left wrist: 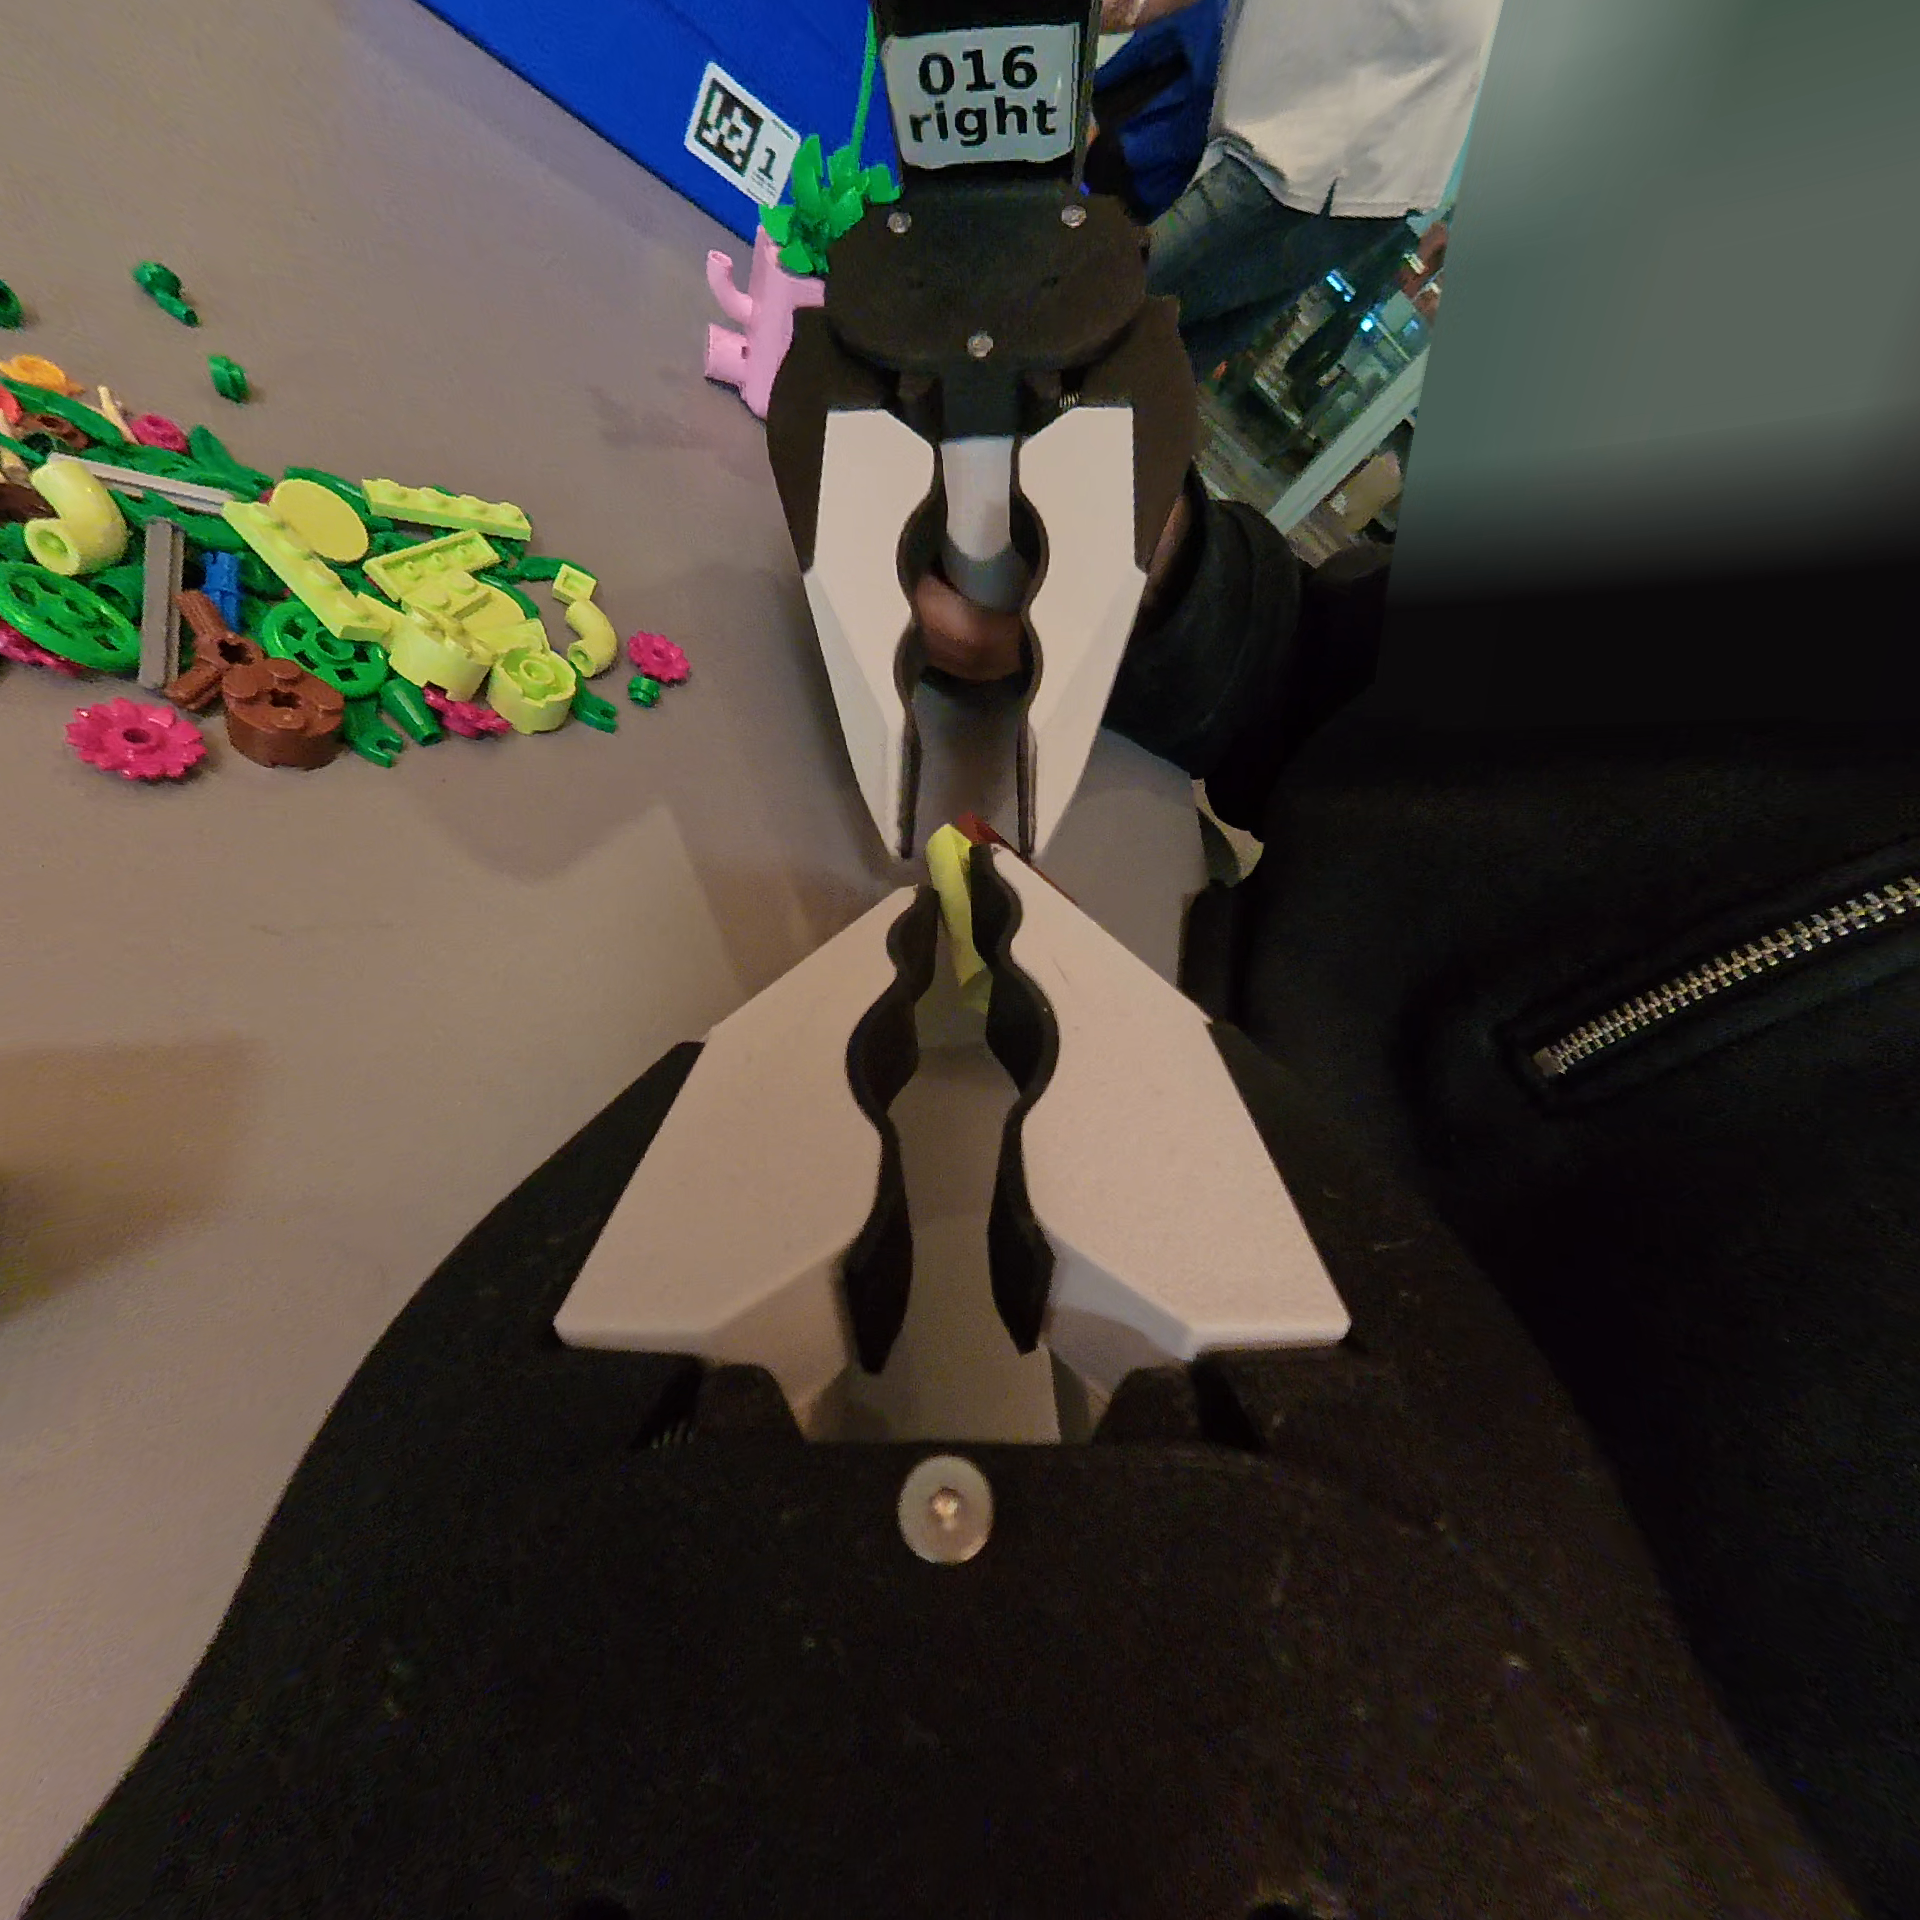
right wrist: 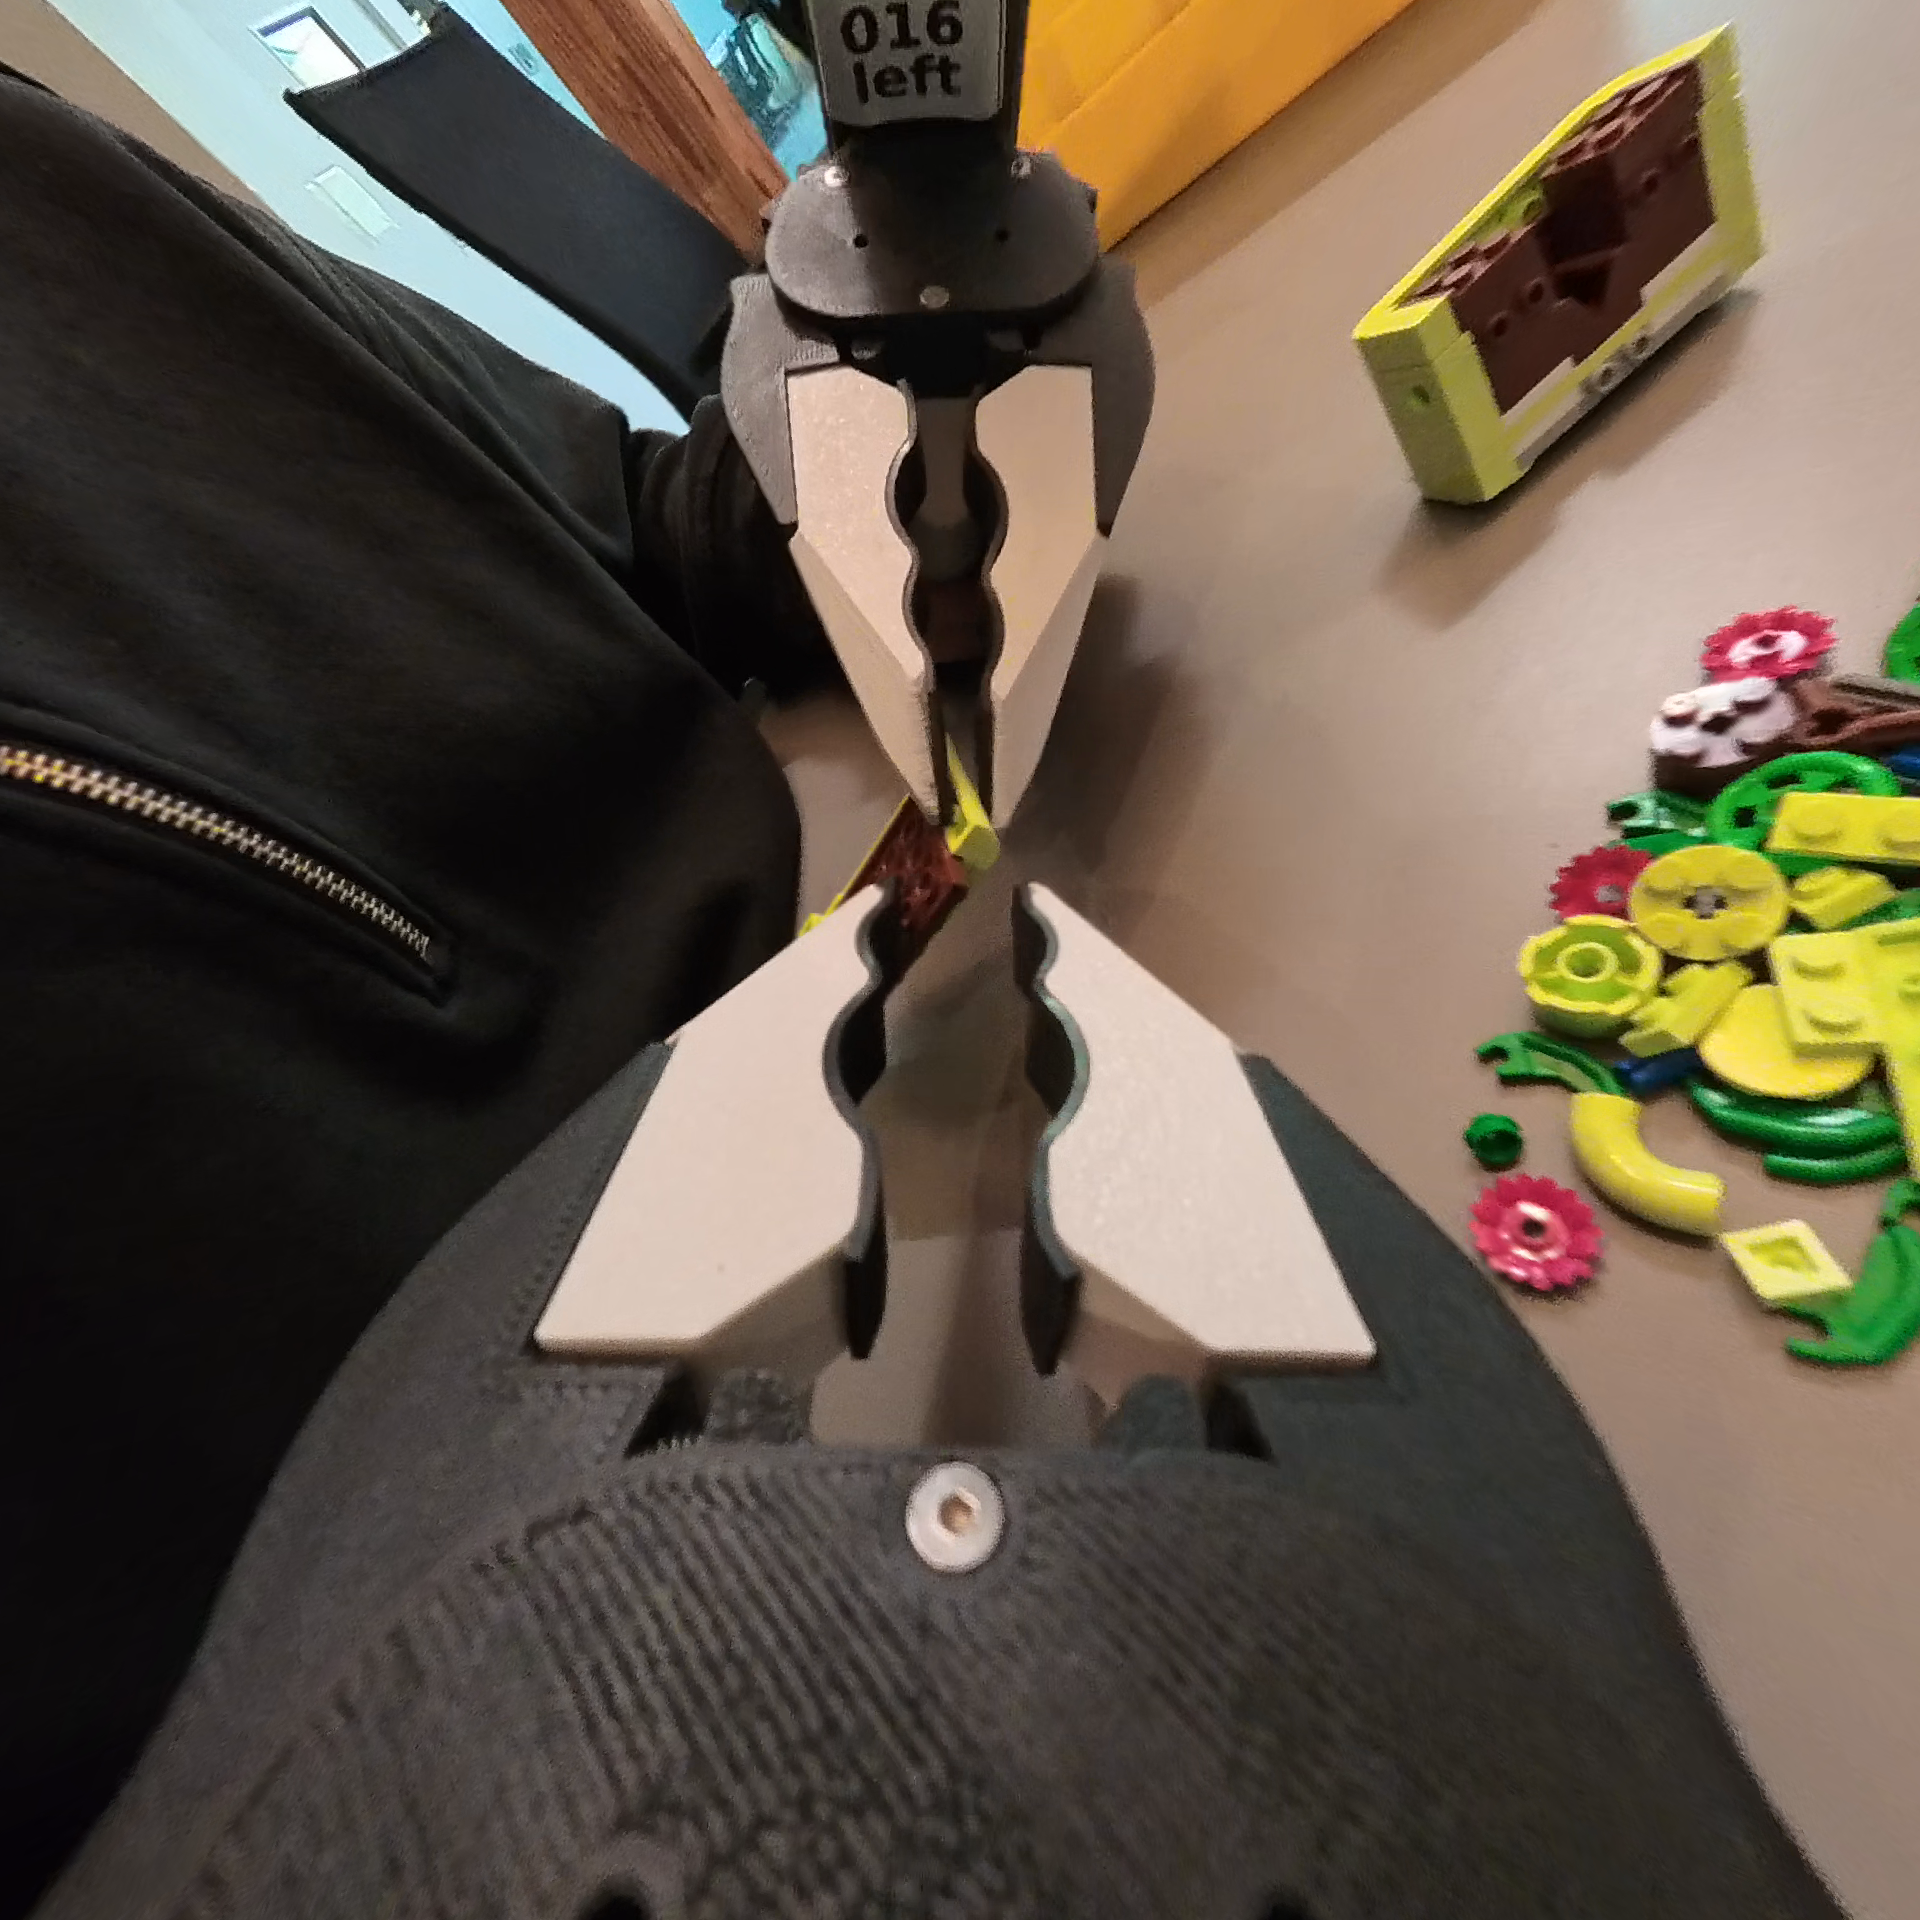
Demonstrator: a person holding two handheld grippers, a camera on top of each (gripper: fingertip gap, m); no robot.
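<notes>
Your two grippers meet tip to tip above the grey table (left wrist: 312, 1039), close in front of your black zippered jacket (left wrist: 1662, 1039).

Your left gripper (left wrist: 951, 914) has its fingers drawn nearly together and pinches a lime-green brick piece (left wrist: 951, 894) right at the tips; in the right wrist view the same lime piece (right wrist: 968, 816) sticks out of those tips. Your right gripper (right wrist: 951, 914) stands with a narrow gap between its fingers, and a small reddish-brown studded plate (right wrist: 920, 878) lies against the tip of its left finger, touching the lime piece. Whether the right fingers actually clamp that plate you cannot tell from these views; the right finger appears clear of it.

To the side lies a loose heap of toy bricks (left wrist: 312, 603): lime plates and curved pieces, green wheels and leaves, brown round bricks, grey bars and magenta flower pieces (left wrist: 135, 738). Beyond the right gripper stands a pink vase-like build (left wrist: 758, 322) topped with green leaves, near a blue box (left wrist: 623, 94) bearing a white marker tag. Farther across the table in the right wrist view sits a lime-framed block build with a brown inside (right wrist: 1558, 281).
</notes>
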